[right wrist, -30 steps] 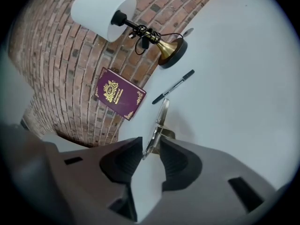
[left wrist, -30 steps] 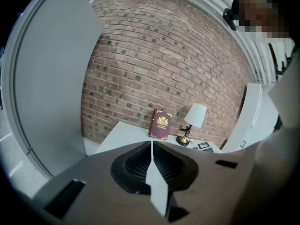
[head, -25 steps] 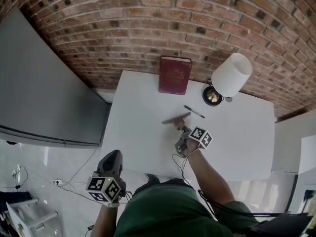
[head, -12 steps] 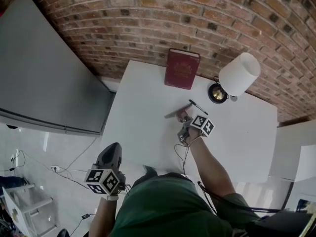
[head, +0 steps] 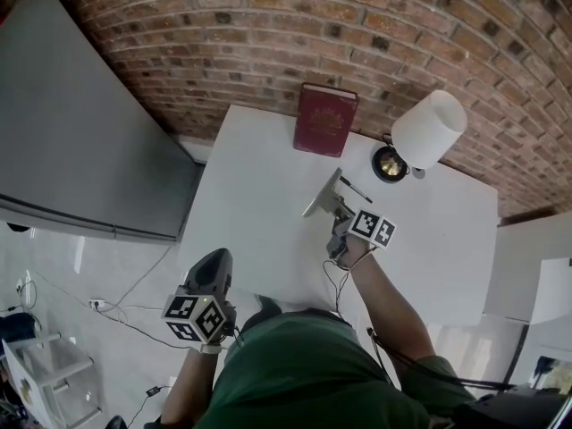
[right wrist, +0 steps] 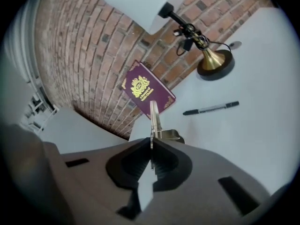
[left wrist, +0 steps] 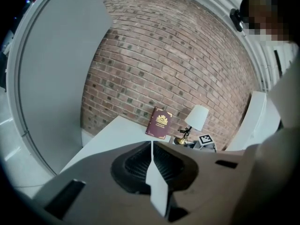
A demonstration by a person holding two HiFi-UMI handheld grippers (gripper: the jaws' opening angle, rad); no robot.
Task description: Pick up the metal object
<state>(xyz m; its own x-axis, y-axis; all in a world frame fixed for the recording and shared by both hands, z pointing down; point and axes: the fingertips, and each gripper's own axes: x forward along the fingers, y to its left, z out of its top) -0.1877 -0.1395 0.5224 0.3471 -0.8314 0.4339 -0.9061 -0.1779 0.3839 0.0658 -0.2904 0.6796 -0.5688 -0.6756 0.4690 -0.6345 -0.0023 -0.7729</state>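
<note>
The metal object (head: 322,194) is a thin flat strip. It tilts up off the white table (head: 250,213), just in front of the pen. My right gripper (head: 341,219) is shut on its near end. In the right gripper view the strip (right wrist: 153,115) stands edge-on, pinched between the closed pads, and my right gripper (right wrist: 151,143) points toward the book. My left gripper (head: 213,277) hangs off the table's near left edge. It (left wrist: 152,145) is shut with nothing between its pads.
A maroon book (head: 325,121) lies at the table's far edge by the brick wall. A brass lamp with a white shade (head: 427,130) stands to the book's right. A black pen (head: 355,189) lies just beyond the strip. A grey panel (head: 80,141) is on the left.
The strip lay flat on the table a second ago. Now its far end has swung up and my right gripper has closed on it. My left gripper has stayed low at the left.
</note>
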